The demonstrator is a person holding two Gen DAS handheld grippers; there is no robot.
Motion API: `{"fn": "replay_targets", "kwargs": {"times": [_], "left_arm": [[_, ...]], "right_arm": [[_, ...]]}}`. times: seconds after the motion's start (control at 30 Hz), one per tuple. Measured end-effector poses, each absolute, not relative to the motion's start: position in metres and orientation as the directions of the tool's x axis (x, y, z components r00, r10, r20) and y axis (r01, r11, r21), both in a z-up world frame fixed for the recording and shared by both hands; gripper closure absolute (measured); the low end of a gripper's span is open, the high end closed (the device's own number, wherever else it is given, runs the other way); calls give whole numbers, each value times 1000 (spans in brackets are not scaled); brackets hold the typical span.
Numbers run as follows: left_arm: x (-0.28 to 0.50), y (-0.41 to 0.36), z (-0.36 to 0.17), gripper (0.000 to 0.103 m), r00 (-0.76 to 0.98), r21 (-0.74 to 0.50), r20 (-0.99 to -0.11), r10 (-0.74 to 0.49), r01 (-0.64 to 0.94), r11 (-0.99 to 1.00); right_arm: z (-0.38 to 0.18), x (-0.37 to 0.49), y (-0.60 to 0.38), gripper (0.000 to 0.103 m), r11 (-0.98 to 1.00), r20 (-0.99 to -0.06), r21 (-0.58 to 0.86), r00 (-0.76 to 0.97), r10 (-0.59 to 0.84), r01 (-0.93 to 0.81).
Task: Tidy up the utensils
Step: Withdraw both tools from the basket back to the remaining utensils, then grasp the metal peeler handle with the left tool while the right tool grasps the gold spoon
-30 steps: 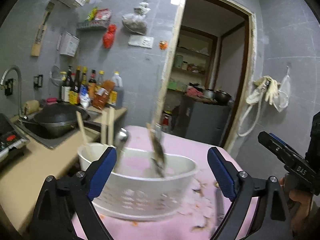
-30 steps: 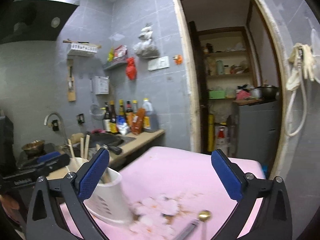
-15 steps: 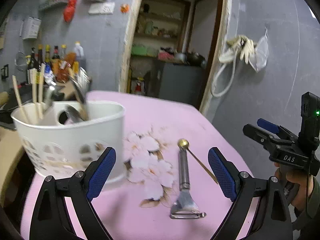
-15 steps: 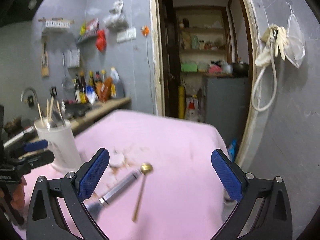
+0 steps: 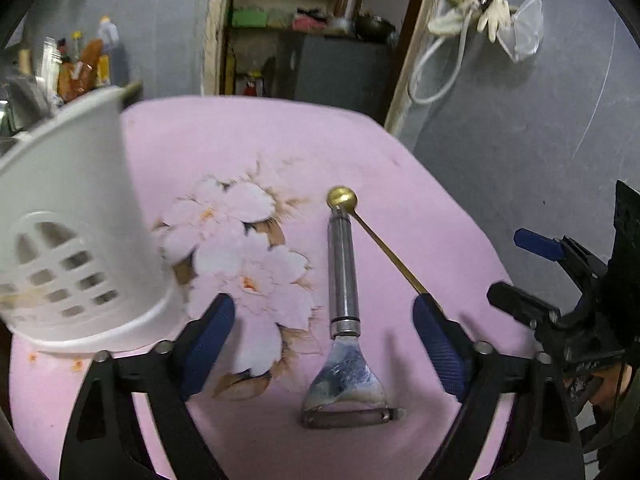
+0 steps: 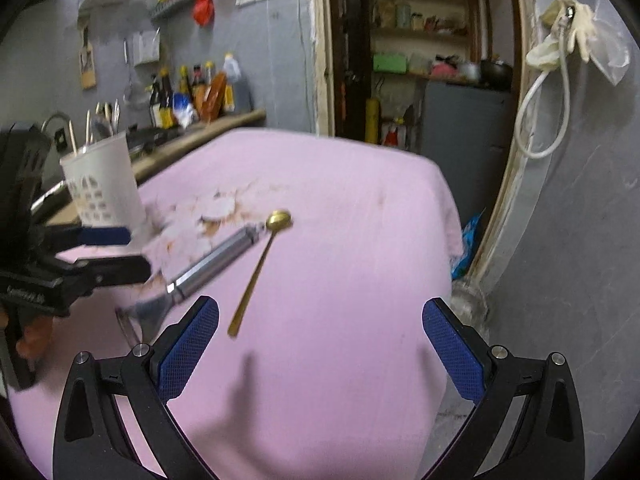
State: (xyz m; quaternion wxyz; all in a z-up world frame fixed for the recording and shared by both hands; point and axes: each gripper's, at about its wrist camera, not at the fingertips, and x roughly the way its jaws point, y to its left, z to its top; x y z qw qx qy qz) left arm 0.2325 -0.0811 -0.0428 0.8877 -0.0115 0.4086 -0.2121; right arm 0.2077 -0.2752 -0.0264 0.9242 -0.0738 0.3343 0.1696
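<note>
Left wrist view: my left gripper (image 5: 324,336) hovering jaws apart, just been narrowing, peeler (image 5: 344,312) lying between them untouched on the pink tablecloth (image 5: 400,152), gold spoon (image 5: 376,236) touching its handle tip, white utensil holder (image 5: 76,240) near the left edge; right wrist view: my right gripper (image 6: 320,344) gaping wide, empty, spoon (image 6: 260,268) and peeler (image 6: 208,268) lying mid-cloth.

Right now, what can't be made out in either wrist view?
- Caddy contents: left view blurs it and crops it at the edge; in the right view the utensils are too small to identify.
- Spoon handle end: left view, behind a gripper finger.
- Peeler blade: right view, blurred and partly behind a finger.
</note>
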Motion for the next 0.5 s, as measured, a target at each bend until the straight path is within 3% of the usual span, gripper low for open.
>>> {"fn": "replay_targets", "kwargs": {"times": [0.03,0.13,0.4,0.5], "left_arm": [[237,-83,-45,36,561,-195,-732,-387,372,907],[251,-92,-52,48,517,-197,-764,-387,384,902],[273,-99,-61,56,472,-201,-794,-383,391,898],[276,-103,-64,66,475,-168,-807,-351,385,908]], "right_arm": [[-29,208,-276,1,930,-649,-26,714,264,-367],[-32,209,-277,3,928,-664,-24,700,263,-372],[-36,213,-279,3,931,-679,-5,685,264,-364],[-39,215,-280,3,934,-688,1,677,260,-358]]}}
